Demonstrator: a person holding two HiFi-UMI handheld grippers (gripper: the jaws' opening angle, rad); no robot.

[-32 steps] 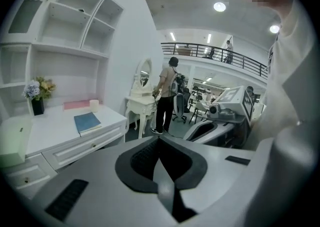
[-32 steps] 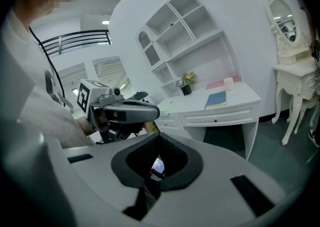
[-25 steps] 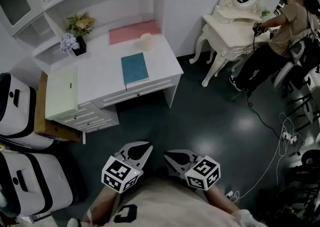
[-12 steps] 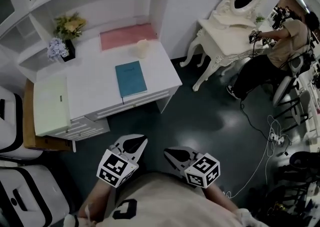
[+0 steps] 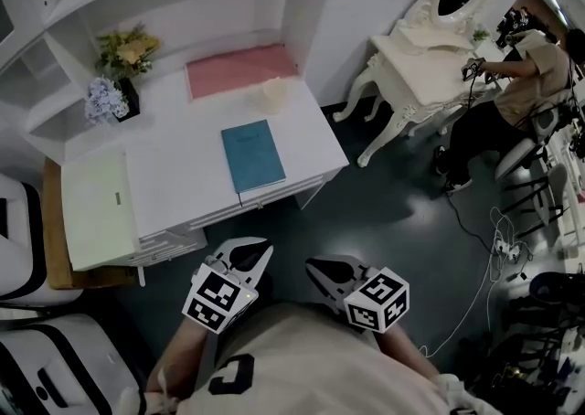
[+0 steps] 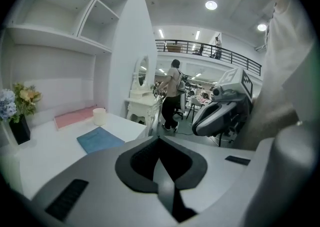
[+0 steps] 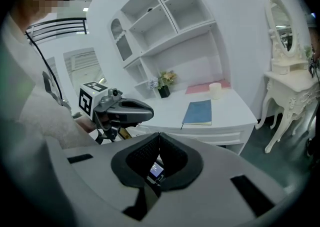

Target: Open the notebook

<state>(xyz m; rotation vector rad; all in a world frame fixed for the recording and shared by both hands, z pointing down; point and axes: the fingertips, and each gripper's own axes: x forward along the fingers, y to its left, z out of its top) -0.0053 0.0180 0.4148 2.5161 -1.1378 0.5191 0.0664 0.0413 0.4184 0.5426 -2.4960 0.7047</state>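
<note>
1. My left gripper [image 5: 260, 247] and right gripper [image 5: 313, 265] are pressed shut, empty.
2. The desk [image 5: 183, 180] has drawn nearer; the closed notebook [image 5: 253, 155] lies on it at twelve o'clock, so I judge reaching comes next.

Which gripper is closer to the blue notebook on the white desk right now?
Left. The left gripper hangs just short of the desk front edge, nearly in line with the notebook. The right gripper is farther off to the side, over the floor. Neither touches it.
</note>
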